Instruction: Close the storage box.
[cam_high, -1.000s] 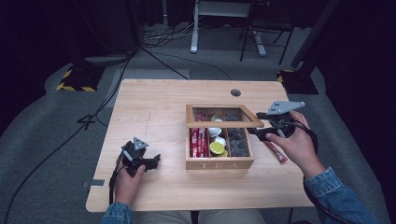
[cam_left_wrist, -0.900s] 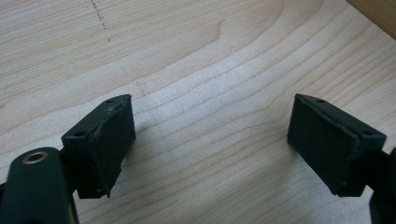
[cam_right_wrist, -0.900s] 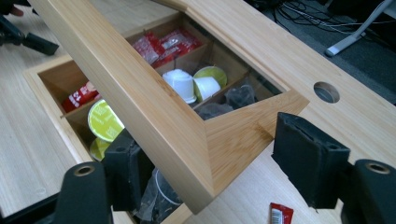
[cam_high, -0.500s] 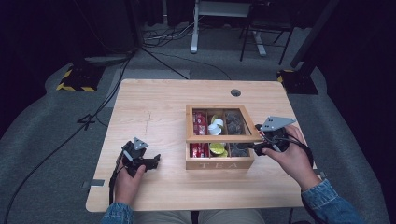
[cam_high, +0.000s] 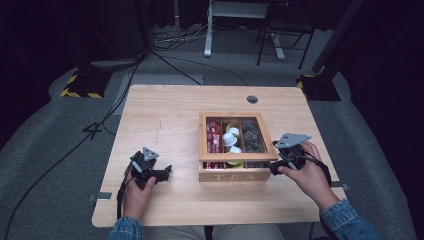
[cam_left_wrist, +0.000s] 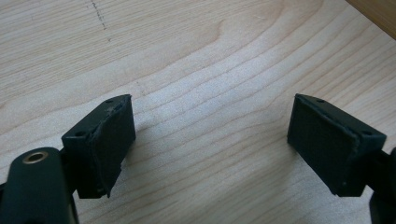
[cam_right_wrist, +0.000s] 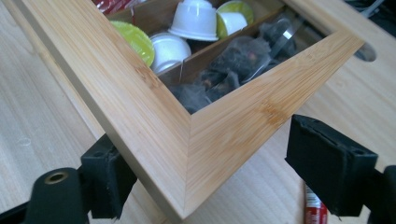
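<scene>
Dark floor and black stands ring a pale wooden surface with a round cable hole near its far edge. On the right half of that surface stands a wooden tea box, its front panel lettered TEA and its windowed lid lying nearly flat over the compartments. Through the pane show red packets in the left compartment, white and yellow-green capsules in the middle one, and dark tea bags in the right one.

The right claw sits at the near right corner of the box, held by the person's right hand, with a grey plate on top. In the right gripper view the right claw is spread, 1 jaw on either side of the lid's corner, and the bamboo frame runs between them. The left jaw sits just beside or under the frame's edge; whether it touches cannot be told. The right jaw stands apart from the wood. A red packet lies on the surface just beside that jaw.

The left claw rests low over bare wood at the near left, well apart from the box, held by the left hand. In the left gripper view the left claw is spread wide with nothing between its pads but wood grain.
</scene>
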